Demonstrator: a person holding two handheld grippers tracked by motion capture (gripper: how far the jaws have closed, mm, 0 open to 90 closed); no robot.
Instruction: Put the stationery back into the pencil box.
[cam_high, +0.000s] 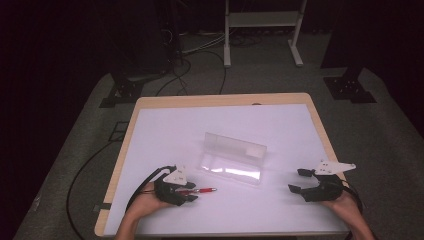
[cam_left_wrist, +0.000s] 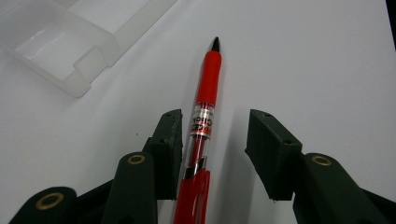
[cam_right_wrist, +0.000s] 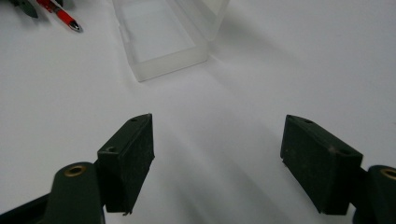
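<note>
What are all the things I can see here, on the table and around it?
Pen: one, red with a clear middle and a black tip, lying on the table between the left gripper's open jaws, close against one jaw.
Plastic case: one, clear, lid open, near the table's middle.
Table: one, white top with a light wood edge.
Cables: several, dark, on the grey floor beyond and left of the table.
Stand: one, white metal frame, on the floor at the back.
Left gripper: one, black, jaws open around the pen.
Right gripper: one, black, jaws open with nothing between them, at the table's right.
Hands: two, one holding each gripper.
</note>
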